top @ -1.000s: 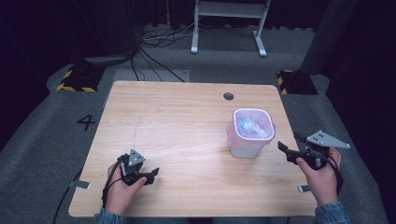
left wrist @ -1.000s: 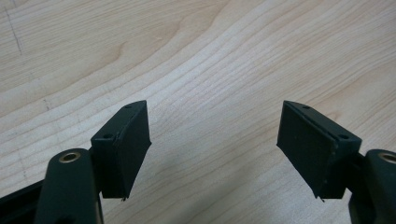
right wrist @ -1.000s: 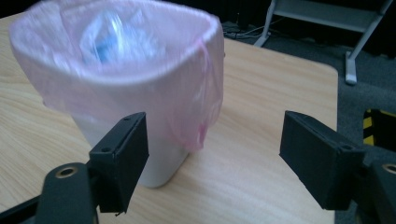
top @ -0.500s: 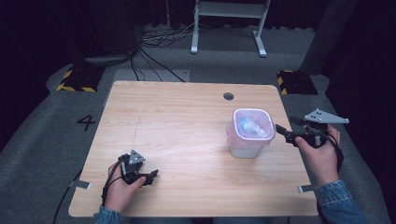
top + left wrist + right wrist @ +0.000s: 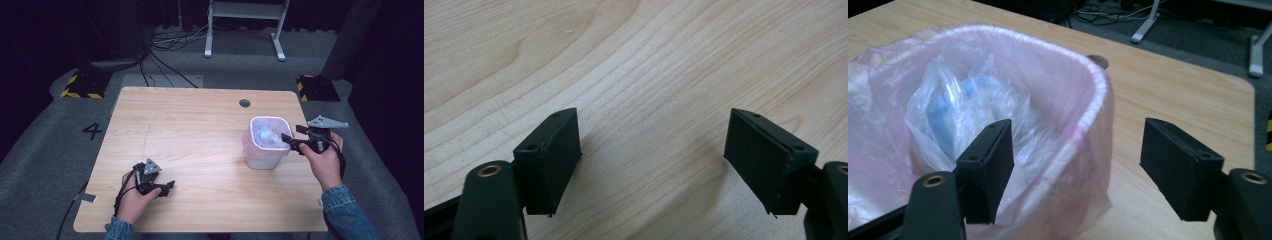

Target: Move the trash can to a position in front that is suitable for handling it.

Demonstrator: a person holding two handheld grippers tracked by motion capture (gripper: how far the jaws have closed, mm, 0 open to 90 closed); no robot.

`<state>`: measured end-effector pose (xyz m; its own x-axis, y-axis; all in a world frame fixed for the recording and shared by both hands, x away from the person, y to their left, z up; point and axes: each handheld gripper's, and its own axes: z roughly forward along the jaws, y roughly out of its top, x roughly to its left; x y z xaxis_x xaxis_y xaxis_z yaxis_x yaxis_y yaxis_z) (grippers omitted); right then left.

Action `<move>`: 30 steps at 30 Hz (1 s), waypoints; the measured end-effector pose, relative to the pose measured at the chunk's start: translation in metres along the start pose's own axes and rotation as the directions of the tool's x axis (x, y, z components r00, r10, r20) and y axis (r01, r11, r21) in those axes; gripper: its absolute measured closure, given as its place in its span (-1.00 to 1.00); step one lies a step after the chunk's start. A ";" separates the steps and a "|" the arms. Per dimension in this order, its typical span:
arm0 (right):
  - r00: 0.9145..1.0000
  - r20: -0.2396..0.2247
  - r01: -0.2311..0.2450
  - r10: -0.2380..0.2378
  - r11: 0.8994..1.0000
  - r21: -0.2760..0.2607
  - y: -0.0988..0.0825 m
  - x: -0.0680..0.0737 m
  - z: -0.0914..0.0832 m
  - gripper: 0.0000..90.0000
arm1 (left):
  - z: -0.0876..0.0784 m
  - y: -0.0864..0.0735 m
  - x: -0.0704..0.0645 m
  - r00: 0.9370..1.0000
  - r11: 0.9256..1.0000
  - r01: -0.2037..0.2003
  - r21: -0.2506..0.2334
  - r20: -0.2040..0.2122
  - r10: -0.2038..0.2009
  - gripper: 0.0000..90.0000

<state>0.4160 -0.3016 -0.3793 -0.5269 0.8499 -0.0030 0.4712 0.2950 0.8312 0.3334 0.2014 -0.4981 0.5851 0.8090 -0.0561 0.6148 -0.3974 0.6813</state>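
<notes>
At the three o'clock side of the worktop (image 5: 200,125) stands a small bin (image 5: 267,157) lined with a pink bag (image 5: 1083,90), whose edge is folded out over the rim. A crumpled clear plastic bundle (image 5: 958,110) with something blue inside lies within the liner. The right gripper (image 5: 292,142) hovers at the bin's three o'clock rim, pointing toward nine o'clock, level with the top edge. Its fingers (image 5: 985,167) stand wide apart and hold nothing; in the right gripper view one finger sits over the bin's inside and the other (image 5: 1180,167) outside the wall, so the folded liner edge lies between them. This straddle is the relation on which the coming move probably turns: a short advance and a closing of the fingers would pinch the liner at the rim. The rim section nearest the gripper runs roughly from twelve to six o'clock, across the line of the fingers.

The left gripper (image 5: 169,186) rests low near the seven o'clock corner of the worktop, well apart from the bin, pointing toward three o'clock. Its fingers (image 5: 549,160) are likewise spread, with bare wood grain between them. The right hand (image 5: 322,160) is by far the nearer to the bin; the left hand (image 5: 132,197) appears idle.
</notes>
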 end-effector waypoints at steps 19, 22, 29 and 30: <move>0.996 -0.076 -0.037 0.042 0.997 0.073 -0.001 0.051 0.005 -0.41 | 0.000 0.000 -0.004 1.000 1.000 -0.008 0.001 0.007 0.008 -0.52; 0.995 -0.096 0.002 0.006 0.997 0.082 0.000 0.062 0.003 -0.41 | 0.000 0.000 -0.004 1.000 1.000 -0.011 0.001 0.004 0.011 -0.52; 0.986 -0.157 0.071 -0.056 0.993 0.090 0.001 0.092 0.001 -0.43 | 0.001 0.002 -0.004 1.000 1.000 -0.017 0.004 0.006 0.017 -0.52; 0.984 -0.168 0.071 -0.055 0.994 0.089 0.000 0.098 0.002 -0.44 | 0.001 0.002 -0.005 1.000 1.000 -0.023 0.006 0.008 0.023 -0.52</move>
<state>0.3654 -0.2173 -0.3803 -0.6634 0.7469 0.0447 0.4936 0.3919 0.7764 0.3328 0.1962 -0.4975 0.6033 0.7961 -0.0468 0.6043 -0.4181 0.6783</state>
